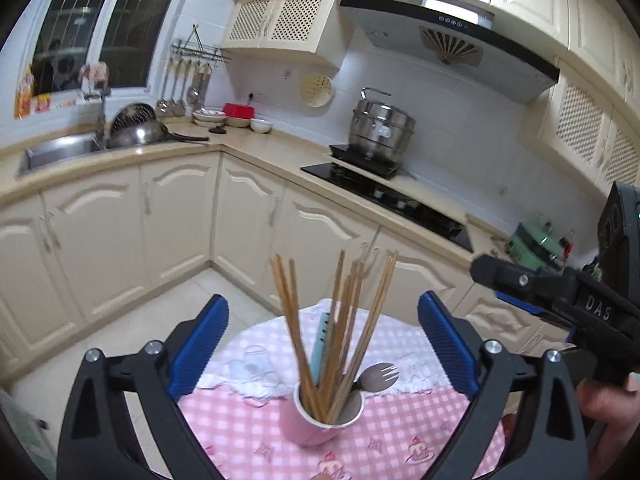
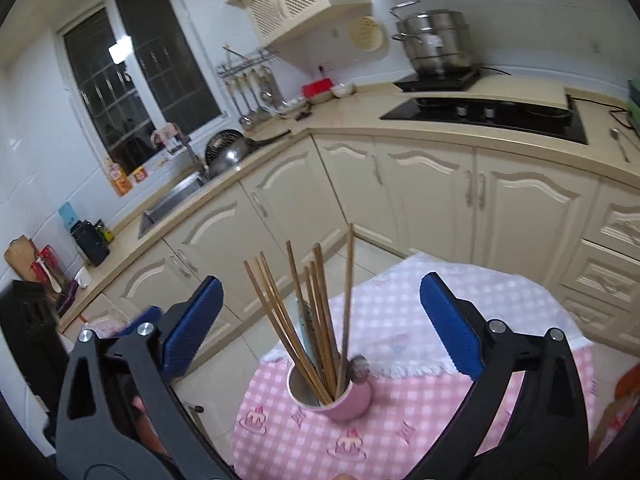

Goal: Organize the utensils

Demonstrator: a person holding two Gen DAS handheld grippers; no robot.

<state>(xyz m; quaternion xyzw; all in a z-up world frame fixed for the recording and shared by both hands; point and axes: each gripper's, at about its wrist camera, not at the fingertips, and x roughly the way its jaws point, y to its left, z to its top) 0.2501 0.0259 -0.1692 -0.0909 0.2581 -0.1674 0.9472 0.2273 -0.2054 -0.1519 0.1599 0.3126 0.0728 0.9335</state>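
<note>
A pink cup (image 1: 320, 420) stands upright on a small table under a pink checked cloth (image 1: 408, 436). Several wooden chopsticks (image 1: 340, 320) fan out of it, beside a metal fork-tipped spoon (image 1: 378, 374) and a pale blue flat utensil (image 1: 322, 344). My left gripper (image 1: 324, 308) is open, its blue pads wide apart on either side of the chopsticks and touching nothing. In the right wrist view the same cup (image 2: 352, 400) and chopsticks (image 2: 316, 300) sit between the spread pads of my open right gripper (image 2: 320, 284), which holds nothing. The right gripper (image 1: 500, 286) also shows at the right edge of the left wrist view.
Cream cabinets (image 2: 440, 192) wrap around behind the table, with tiled floor (image 1: 160, 320) between. On the counter are a sink (image 1: 60, 150), a wok (image 1: 140, 130), a black hob (image 2: 500, 116) and a steel pot (image 1: 380, 126). A hand (image 1: 612, 412) holds the right gripper.
</note>
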